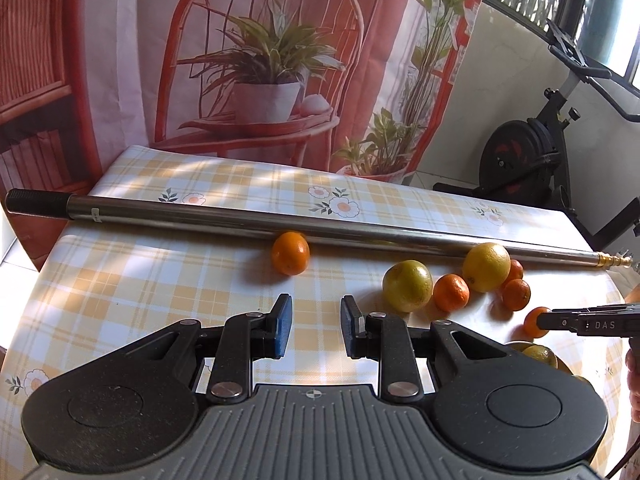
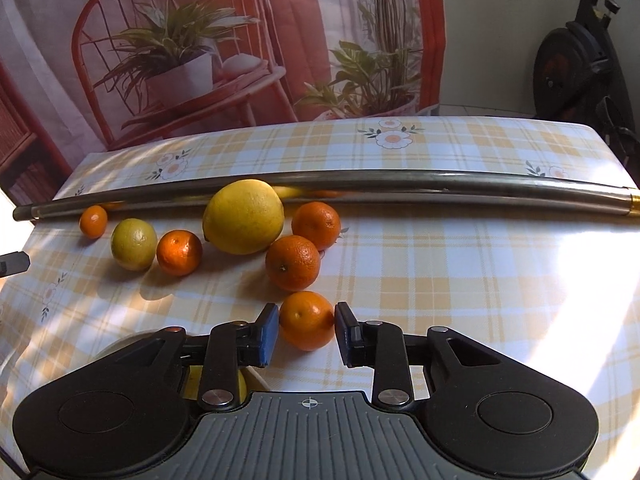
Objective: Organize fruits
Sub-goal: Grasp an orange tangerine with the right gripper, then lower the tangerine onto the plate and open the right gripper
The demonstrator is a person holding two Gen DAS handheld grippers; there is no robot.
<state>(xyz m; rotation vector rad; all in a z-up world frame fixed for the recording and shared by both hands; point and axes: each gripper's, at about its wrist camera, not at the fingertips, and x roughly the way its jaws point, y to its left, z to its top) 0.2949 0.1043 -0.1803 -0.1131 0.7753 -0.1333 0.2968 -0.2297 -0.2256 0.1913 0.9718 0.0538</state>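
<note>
Only "DAS" legible, on right tongs (image 1: 538, 322) bracketing orange (image 2: 307, 320).

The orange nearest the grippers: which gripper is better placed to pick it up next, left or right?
Right. The right gripper already has its open jaws on either side of that orange. The left gripper is open over bare tablecloth, with no fruit between its fingers.

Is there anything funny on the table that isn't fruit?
Yes. A long metal pole lies across the checked tablecloth, right behind the oranges and lemons. It looks odd among fruit. One orange sits alone against it, apart from the others.
</note>
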